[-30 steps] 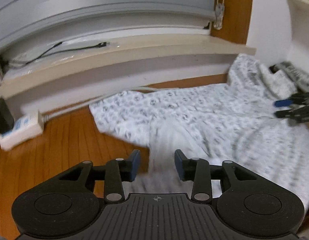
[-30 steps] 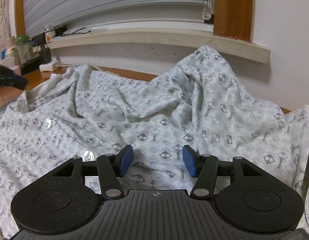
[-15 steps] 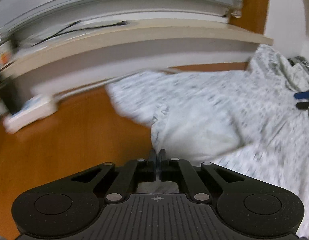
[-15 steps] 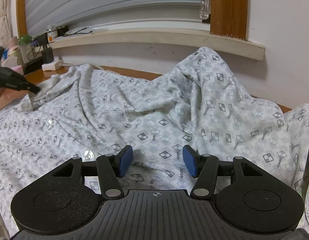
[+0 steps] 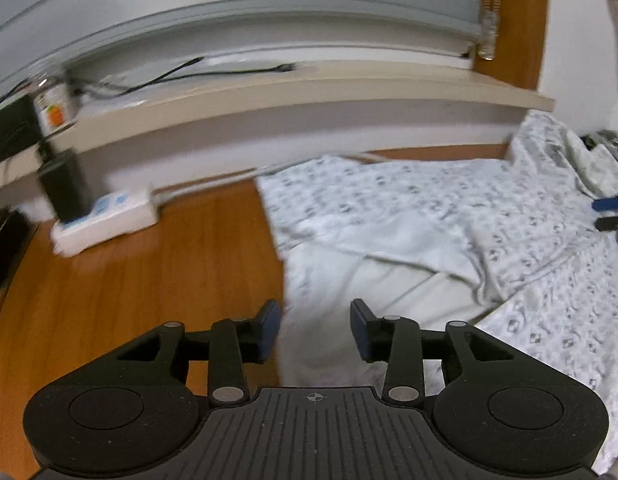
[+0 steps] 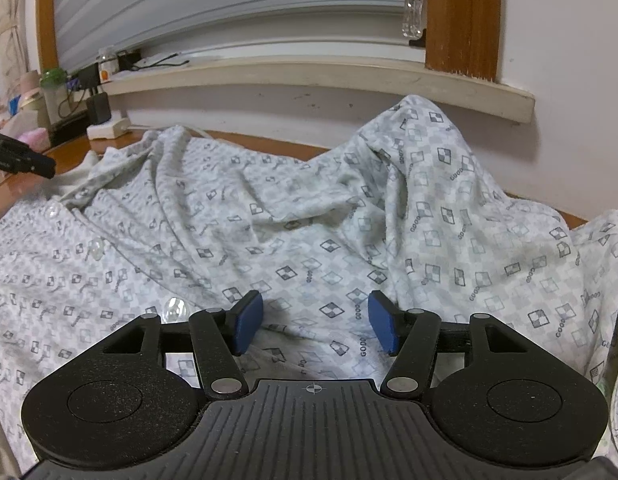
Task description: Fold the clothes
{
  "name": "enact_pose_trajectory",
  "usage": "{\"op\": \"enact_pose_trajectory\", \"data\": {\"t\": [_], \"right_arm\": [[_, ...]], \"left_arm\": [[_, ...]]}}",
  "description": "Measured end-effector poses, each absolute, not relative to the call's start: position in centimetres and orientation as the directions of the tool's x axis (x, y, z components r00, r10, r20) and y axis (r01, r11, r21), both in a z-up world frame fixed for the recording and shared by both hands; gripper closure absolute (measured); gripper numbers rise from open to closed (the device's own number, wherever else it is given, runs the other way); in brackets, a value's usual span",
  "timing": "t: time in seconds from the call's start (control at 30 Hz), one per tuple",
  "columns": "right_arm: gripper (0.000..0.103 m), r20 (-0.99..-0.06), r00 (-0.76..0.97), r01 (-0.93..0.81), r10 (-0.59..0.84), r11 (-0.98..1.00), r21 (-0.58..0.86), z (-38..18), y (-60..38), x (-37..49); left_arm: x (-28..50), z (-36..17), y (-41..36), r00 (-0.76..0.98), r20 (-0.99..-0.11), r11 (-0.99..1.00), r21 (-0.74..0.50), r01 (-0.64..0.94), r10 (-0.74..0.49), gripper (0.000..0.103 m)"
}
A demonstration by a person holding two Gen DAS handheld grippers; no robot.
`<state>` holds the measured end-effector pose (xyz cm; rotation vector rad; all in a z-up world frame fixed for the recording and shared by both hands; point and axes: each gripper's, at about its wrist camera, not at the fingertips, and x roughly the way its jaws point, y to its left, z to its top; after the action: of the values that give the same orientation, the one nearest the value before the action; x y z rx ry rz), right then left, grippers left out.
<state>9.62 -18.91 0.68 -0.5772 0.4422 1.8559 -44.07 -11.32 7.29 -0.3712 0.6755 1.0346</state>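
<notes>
Item: one patterned shirt (image 5: 449,208), white-grey with small checked diamond motifs and clear buttons, spread rumpled over a wooden floor (image 5: 129,288). In the left wrist view its left edge is seen turned over, plain pale inner side up, lying just ahead of the left gripper. In the right wrist view the cloth (image 6: 309,232) is shown creased throughout and heaped into a peak against the wall below the window sill (image 6: 309,76).

Left gripper (image 5: 315,330): jaws parted and opening; the folded pale edge is seen between the blue pads, but no pad is pressed on it, so nothing is gripped.

Right gripper (image 6: 315,326): jaws held moderately wide and opening, poised over the shirt's patterned surface; nothing is clamped. Contact with the cloth beneath cannot be told.

Other entries, left to right: a white power strip (image 5: 105,220) with a black plug is set on the floor beside the wall; black cables are laid on the sill.

Change against half a second before: the left jaws, then pinched together on the shirt's edge, are now apart, and the fold has been left lying on the floor. The right gripper is unmoved, its jaws slightly wider.
</notes>
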Motion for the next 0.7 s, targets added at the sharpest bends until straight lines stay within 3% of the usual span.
{"op": "enact_pose_trajectory", "data": {"t": [0.2, 0.23, 0.27, 0.33, 0.7], "right_arm": [[0.044, -0.582, -0.296, -0.939, 0.757, -0.342, 0.033, 0.7, -18.9, 9.7], [0.044, -0.582, -0.294, -0.939, 0.758, -0.342, 0.030, 0.7, -18.9, 9.6], [0.044, -0.582, -0.292, -0.940, 0.759, -0.341, 0.027, 0.7, -18.9, 9.6], [0.043, -0.582, -0.289, -0.940, 0.760, -0.340, 0.023, 0.7, -18.9, 9.5], [0.039, -0.584, -0.289, -0.939, 0.759, -0.342, 0.020, 0.7, -19.0, 9.5]], "left_arm": [[-40.8, 6.7, -8.6, 0.350, -0.655, 0.479, 0.020, -0.878, 0.669, 0.061], [-40.2, 6.5, -8.3, 0.344, -0.663, 0.488, 0.036, -0.872, 0.665, 0.066], [-39.7, 6.3, -7.9, 0.338, -0.672, 0.496, 0.051, -0.867, 0.659, 0.078], [-39.4, 5.6, -7.2, 0.312, -0.700, 0.496, 0.070, -0.865, 0.643, 0.087], [-44.7, 5.9, -7.1, 0.254, -0.702, 0.400, 0.047, -0.915, 0.665, 0.088]]}}
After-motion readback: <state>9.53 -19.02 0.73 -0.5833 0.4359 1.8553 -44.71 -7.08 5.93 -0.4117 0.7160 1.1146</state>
